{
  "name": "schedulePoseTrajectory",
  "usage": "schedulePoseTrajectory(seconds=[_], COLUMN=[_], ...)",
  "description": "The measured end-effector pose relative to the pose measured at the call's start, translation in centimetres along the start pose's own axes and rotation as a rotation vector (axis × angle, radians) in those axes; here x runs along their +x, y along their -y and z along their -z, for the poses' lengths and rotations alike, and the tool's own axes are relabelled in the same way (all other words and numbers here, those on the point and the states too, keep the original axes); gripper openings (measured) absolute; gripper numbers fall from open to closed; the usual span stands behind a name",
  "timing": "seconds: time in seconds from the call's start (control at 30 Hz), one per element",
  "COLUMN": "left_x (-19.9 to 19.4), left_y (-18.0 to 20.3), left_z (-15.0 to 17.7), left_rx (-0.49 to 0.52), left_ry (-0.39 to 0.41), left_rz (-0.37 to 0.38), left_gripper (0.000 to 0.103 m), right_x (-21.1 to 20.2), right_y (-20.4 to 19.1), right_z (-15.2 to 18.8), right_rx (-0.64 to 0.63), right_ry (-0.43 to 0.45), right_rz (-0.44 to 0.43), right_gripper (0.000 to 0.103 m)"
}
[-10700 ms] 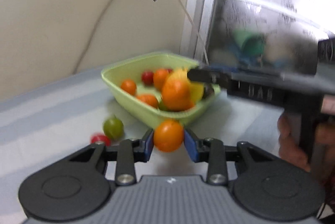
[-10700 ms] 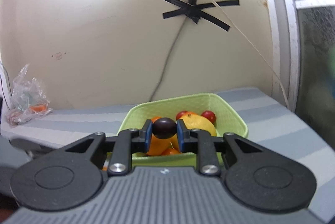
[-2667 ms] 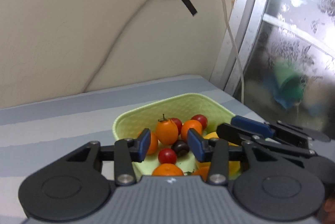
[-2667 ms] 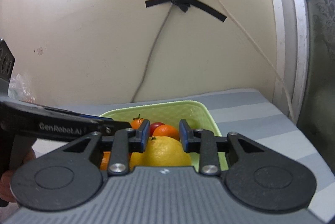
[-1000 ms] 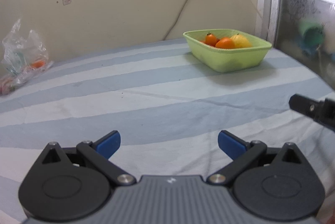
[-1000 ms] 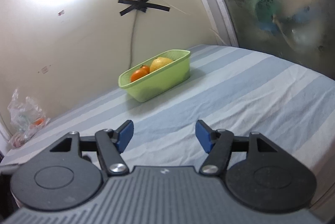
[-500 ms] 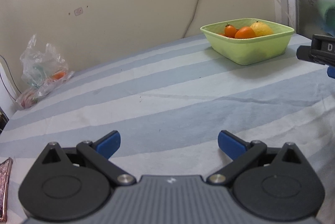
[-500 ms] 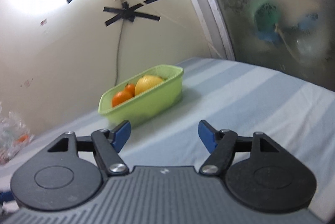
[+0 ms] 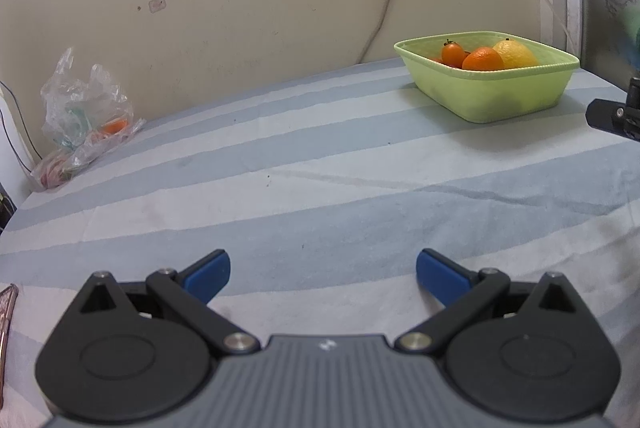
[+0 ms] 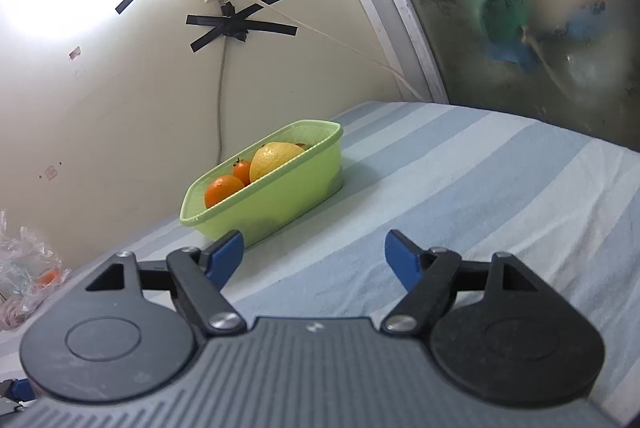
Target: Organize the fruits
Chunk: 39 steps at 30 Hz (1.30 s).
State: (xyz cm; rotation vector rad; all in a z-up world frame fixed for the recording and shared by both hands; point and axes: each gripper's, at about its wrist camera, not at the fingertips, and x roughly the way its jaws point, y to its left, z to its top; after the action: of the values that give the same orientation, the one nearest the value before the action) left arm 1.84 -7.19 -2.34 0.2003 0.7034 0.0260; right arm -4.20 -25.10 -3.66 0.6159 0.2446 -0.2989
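Green basket (image 9: 500,95) lengthwise toward wall (fruit-filled)

A matt striped cloth (image 9: 320,155) covers the surface. The green basket (image 9: 500,95) looks like smooth plastic. At left, a crinkled clear plastic bag (image 9: 80,115).

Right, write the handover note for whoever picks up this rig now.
Left gripper: open, empty, above the striped cloth.
Right gripper: empty, jaws opening, nothing between them.
Green basket stands at the far end by the wall, holding a lemon, an orange and smaller orange fruit.
Done: no loose fruit shows on the cloth.
Left: a plastic bag at the wall holds something orange; check whether that belongs in the basket.
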Motion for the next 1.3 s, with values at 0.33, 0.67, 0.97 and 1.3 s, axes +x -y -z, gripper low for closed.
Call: schedulePoseTrajectory(seconds=[0.33, 0.67, 0.97, 1.3], left_x=[0.1, 0.1, 0.1, -1.6], left_y=[-0.4, -0.7, -1.0, -0.3], left_z=[0.1, 0.2, 0.0, -0.2], left_rx=[-0.022, -0.047, -0.061, -0.010], left_ry=[-0.004, -0.010, -0.045, -0.015], left_rz=[0.019, 0.031, 0.048, 0.071], left_gripper=[0.103, 0.103, 0.103, 0.103], right_x=[0.1, 0.2, 0.2, 0.1], right_y=[-0.2, -0.1, -0.1, 0.1], right_z=[0.0, -0.1, 0.0, 0.1], right_rx=[-0.009, -0.009, -0.007, 0.006], right_ry=[0.001, 0.000, 0.001, 0.007], right_rz=[0.006, 0.007, 0.008, 0.009], right_gripper=[0.080, 0.081, 0.082, 0.082])
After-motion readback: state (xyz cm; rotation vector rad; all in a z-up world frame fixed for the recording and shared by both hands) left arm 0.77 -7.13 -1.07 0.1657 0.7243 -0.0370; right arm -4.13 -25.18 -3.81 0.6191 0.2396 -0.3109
